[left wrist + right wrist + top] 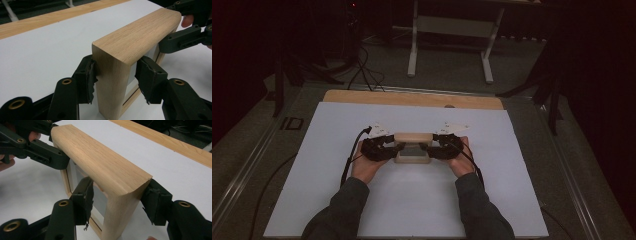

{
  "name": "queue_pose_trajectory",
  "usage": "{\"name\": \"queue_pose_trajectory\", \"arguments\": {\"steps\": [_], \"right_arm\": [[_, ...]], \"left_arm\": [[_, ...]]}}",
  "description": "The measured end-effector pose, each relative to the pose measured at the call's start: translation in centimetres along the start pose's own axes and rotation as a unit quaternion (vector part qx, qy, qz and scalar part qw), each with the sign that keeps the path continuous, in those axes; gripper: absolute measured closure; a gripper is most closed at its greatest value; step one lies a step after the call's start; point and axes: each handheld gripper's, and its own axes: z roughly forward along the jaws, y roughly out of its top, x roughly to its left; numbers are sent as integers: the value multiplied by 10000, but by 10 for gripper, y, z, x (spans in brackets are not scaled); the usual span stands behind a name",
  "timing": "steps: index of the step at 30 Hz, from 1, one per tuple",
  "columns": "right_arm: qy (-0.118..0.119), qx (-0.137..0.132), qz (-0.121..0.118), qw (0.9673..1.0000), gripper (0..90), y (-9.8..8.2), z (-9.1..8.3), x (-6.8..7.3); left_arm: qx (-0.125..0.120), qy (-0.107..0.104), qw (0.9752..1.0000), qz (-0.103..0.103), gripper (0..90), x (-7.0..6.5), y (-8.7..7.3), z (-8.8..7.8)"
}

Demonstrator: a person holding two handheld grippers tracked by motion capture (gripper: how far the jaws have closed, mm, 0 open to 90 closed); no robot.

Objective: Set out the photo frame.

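- Wooden frame stands upright on the white tabletop, mid-table; long axis runs left–right.
- Left hand-held gripper straddles the frame's left end; in the left gripper view the left pad touches the wood, the other stands just off it. Not clamped.
- Right hand-held gripper straddles the right end, both pads apart from the wood: released.
- Both hands equally near; each end sits between jaws, so closing alone should grip.
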Motion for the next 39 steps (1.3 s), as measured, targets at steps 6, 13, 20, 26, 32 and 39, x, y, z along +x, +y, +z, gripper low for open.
{"name": "queue_pose_trajectory", "arguments": {"steps": [6, 13, 20, 26, 32, 39], "right_arm": [[-16, 22, 33, 10000, 444, 4, 5, 0], [-15, -9, 194, 9998, 439, 4, 9, -4], [-36, 61, 346, 9994, 382, 2, 12, -7], [-23, 90, 464, 9989, 376, 0, 12, -10], [-53, 120, 468, 9988, 362, 0, 13, -10], [-140, 149, 552, 9983, 318, -2, 12, -11]], "left_arm": [[-5, 41, 10000, -71, 498, 3, 0, 0], [65, 35, 9999, -156, 468, 7, 4, 6], [84, 96, 9995, -297, 401, 10, 5, 12], [139, 102, 9992, -371, 391, 13, 4, 14], [196, 132, 9986, -476, 368, 16, 3, 16], [280, 149, 9982, -513, 336, 18, 2, 14]]}}
